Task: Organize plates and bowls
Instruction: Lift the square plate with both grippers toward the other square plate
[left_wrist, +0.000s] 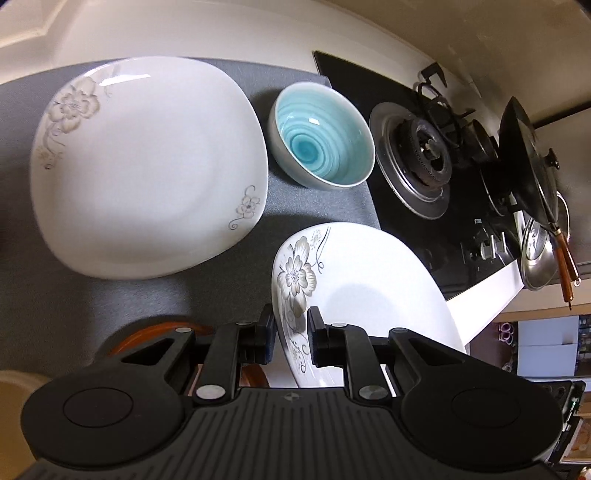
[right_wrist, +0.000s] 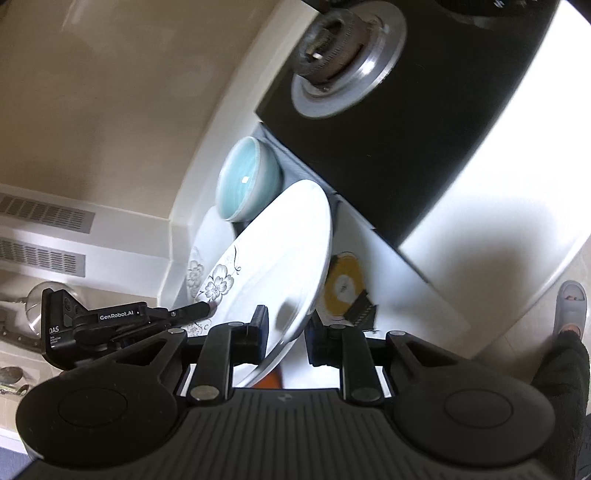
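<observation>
1. I count two flowered white plates and one blue bowl (left_wrist: 322, 134); the bowl holds nothing.
2. My left gripper (left_wrist: 291, 338) is clamped on the rim of the near plate (left_wrist: 364, 280), which is tilted, raised off the grey mat (left_wrist: 314, 206).
3. My right gripper (right_wrist: 286, 334) straddles the same plate's opposite rim; I cannot tell whether it has closed on it.
4. The far plate (left_wrist: 147, 166) lies flat on the mat, the bowl just beside it, next to the stove (left_wrist: 417, 162).

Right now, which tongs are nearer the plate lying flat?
Left. The left tongs grip the held plate right beside the flat plate; the right tongs grip its opposite edge, farther off.
</observation>
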